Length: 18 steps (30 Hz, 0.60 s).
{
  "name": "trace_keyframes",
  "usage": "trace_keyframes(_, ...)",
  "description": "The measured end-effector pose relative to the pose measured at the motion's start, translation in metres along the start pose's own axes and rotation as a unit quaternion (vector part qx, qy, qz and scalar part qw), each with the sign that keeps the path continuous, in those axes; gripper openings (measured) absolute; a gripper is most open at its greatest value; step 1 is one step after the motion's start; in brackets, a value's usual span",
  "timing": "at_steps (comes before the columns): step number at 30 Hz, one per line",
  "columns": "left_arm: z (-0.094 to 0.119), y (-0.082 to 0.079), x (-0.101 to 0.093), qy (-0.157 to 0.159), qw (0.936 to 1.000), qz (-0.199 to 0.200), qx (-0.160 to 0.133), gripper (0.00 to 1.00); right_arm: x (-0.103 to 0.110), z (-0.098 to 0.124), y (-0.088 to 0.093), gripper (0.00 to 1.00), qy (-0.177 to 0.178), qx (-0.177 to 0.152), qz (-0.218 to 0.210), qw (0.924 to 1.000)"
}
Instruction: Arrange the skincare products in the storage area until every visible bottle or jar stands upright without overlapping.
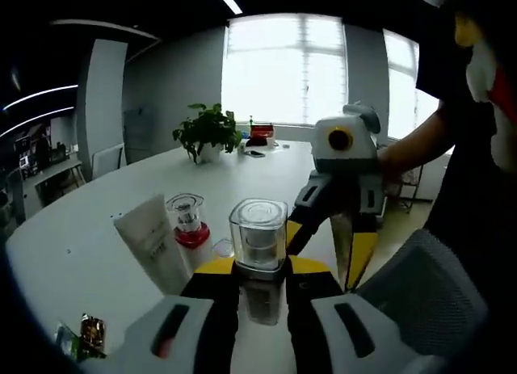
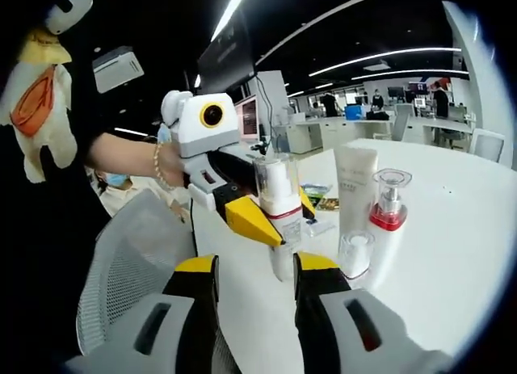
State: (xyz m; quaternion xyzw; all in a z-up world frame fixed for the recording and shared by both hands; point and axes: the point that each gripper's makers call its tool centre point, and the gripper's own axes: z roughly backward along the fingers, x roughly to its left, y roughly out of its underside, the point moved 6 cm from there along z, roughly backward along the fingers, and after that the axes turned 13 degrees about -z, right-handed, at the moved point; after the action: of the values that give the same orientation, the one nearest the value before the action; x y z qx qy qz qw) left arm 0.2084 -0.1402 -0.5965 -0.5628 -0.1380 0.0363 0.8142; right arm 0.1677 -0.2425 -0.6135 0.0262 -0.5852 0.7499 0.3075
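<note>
A white bottle with a square clear cap [image 1: 258, 233] stands upright between my left gripper's [image 1: 260, 269] yellow-tipped jaws, which are shut on its body. The right gripper view shows this bottle [image 2: 276, 198] in the left gripper [image 2: 279, 216], reaching in from the left. My right gripper [image 2: 256, 269] is open just in front of the bottle's lower end, gripping nothing; it [image 1: 323, 257] enters the left gripper view from the right, jaws spread. On the white table stand a white tube [image 1: 149, 245], a red-banded pump bottle [image 1: 190, 224] and a small clear jar [image 1: 222, 247].
A grey mesh chair back [image 2: 129, 253] sits close by the table edge [image 1: 323, 160]. A potted plant [image 1: 208, 132] and small items stand at the table's far end. Snack packets [image 1: 85, 334] lie near the tube [image 2: 354, 188]. A person's arm [image 2: 121, 152] holds the left gripper.
</note>
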Motion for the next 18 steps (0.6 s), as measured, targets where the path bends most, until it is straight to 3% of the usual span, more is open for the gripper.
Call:
trace_keyframes(8, -0.009, 0.023, 0.003, 0.0, 0.9996, -0.028, 0.007, 0.16, -0.01, 0.009, 0.007, 0.4, 0.03, -0.001, -0.024, 0.9993)
trace_keyframes(18, -0.019, 0.047, 0.006, 0.008, 0.9995, -0.028, 0.011, 0.16, -0.021, 0.012, 0.012, 0.48, 0.06, 0.005, -0.036, 0.9976)
